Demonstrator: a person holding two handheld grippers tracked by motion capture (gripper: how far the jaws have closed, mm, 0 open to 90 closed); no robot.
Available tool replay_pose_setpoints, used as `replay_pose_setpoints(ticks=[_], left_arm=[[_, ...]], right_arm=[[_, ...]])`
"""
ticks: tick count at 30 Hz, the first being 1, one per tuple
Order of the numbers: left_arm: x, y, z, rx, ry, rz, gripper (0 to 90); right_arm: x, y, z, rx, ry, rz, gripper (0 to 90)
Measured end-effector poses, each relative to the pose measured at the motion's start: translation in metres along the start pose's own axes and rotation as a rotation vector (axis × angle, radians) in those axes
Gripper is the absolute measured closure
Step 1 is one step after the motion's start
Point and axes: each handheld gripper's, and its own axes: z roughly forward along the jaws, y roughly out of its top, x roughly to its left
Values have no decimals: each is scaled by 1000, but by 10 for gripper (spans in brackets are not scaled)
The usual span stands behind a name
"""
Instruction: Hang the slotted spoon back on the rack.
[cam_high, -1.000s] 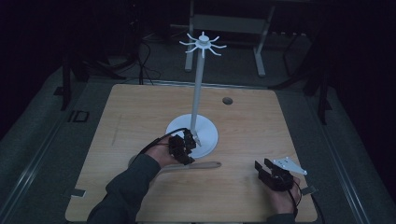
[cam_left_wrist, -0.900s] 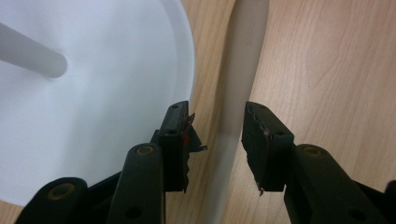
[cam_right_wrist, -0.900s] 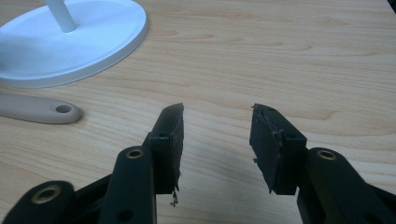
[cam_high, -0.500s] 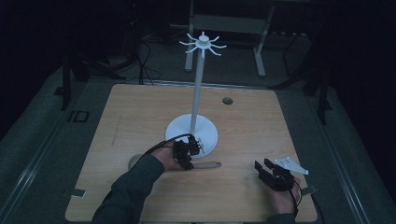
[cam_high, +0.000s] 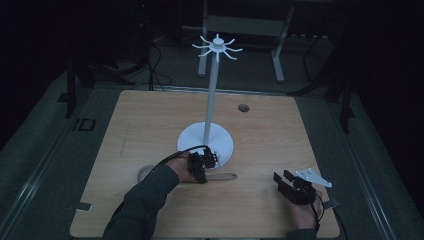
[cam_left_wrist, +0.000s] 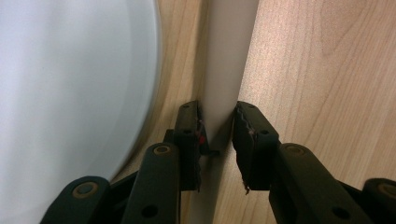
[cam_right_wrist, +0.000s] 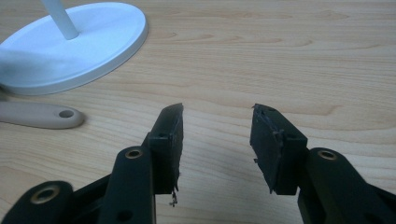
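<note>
A beige utensil (cam_high: 223, 177) lies flat on the wooden table (cam_high: 150, 120), just in front of the white round base (cam_high: 220, 142) of a tall hook stand (cam_high: 211, 100). Its handle (cam_left_wrist: 229, 70) runs between the jaws of my left gripper (cam_high: 202, 167) (cam_left_wrist: 217, 109). Those jaws have just been closing, and both pads now touch the handle's sides. The handle's end, with a hole in it (cam_right_wrist: 39, 115), shows beside the stand base (cam_right_wrist: 79, 42). My right gripper (cam_high: 282, 177) (cam_right_wrist: 217, 114) rests near the front right of the table, open, with nothing between its jaws.
The stand's pole rises to a crown of hooks (cam_high: 218, 47) well above the table. A small round hole (cam_high: 243, 107) sits in the tabletop behind the base. Dark floor and metal frames surround the table. A pale round shape (cam_high: 146, 173) lies left of the left sleeve.
My left gripper has sunk to the table and come slightly nearer, settling over the utensil's handle with its jaws drawn in. The right gripper has kept still.
</note>
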Motion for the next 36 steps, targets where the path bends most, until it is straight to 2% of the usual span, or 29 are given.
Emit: replay_pose_setpoints(ticks=[10,13,18,19,20,25,27,28,29,31,32,34,36], left_arm=[[0,3,2,8,1,-1,705],[-1,4,2,16,1,13,726],[-2,4,2,10,13,18,735],[-2,4,1,8,31,16,736],[-2,4,-1,5,30,12,737],[-1,1,-12,-38,45,-17,739],[-2,-2,-23,-81,72,-36,740],[-2,-2,-23,-81,72,-36,740],[-3,-5,-31,-111,95,-46,740],[-4,-6,-35,-124,108,-47,741],[-6,-9,-43,-154,136,-52,742],[-8,-11,-47,-172,147,-66,742],[-10,-14,-58,-232,179,-89,742]], right_arm=[[0,0,0,-1,-3,1,538],[1,0,0,1,0,-2,537],[0,0,0,-1,-2,2,537],[0,0,0,-1,-2,3,537],[-1,0,0,0,-3,4,537],[-1,-1,0,0,-3,4,536],[0,-1,0,1,-4,3,535],[0,-1,0,1,-4,3,535],[0,-1,1,2,-3,1,534],[0,-1,1,2,-3,1,535],[0,-1,1,2,-3,2,534],[0,-1,1,2,-4,2,534],[0,-2,1,6,-4,4,534]])
